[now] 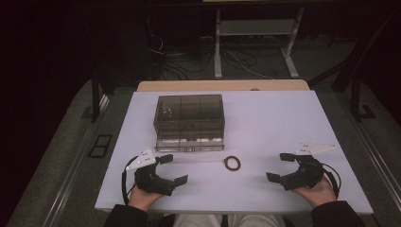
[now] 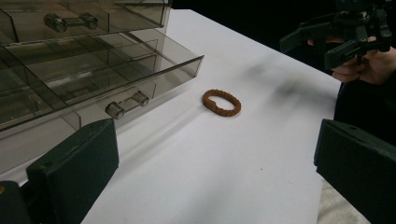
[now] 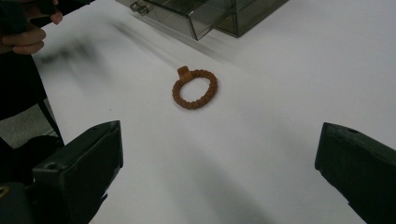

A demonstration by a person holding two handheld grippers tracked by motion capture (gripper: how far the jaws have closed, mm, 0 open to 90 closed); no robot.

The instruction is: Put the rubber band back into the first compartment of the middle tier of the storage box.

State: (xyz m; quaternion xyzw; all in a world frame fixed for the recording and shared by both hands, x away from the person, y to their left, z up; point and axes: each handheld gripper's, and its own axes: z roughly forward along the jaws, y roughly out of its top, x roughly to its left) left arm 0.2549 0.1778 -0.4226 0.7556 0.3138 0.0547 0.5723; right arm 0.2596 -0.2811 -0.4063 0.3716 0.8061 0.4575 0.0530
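**Two spread grippers at the near edge, a brown ring between them**

The smoky plastic drawer box (image 1: pixel 189 122) stands toward the far edge of the white table (image 1: pixel 283 118), left of the middle. From above its insides are hard to make out through the dark plastic. The left gripper view is clearer: the bottom drawer (image 2: pixel 135 70) is pulled out toward the near edge, its clear handle (image 2: pixel 127 104) facing forward, and the box's upper part and left side are cut off by the frame. What lies inside the drawers cannot be told.

The brown braided ring (image 1: pixel 232 163) lies flat on the bare surface, just in front of the open drawer and nearer the near edge than the far one. From above it is small and dim. The right gripper view shows its twisted texture and a small square tab (image 3: pixel 183 72) on its rim, which the high view does not resolve.

The left gripper (image 1: pixel 171 169) rests by the near left corner, held in a hand (image 1: pixel 142 195), jaws wide apart and holding nothing. The right gripper (image 1: pixel 280 166) rests by the near right corner, its jaws equally spread and empty. Both sit well apart from the ring, one on each side. Each gripper view cuts off its own jaws at the bottom edge.
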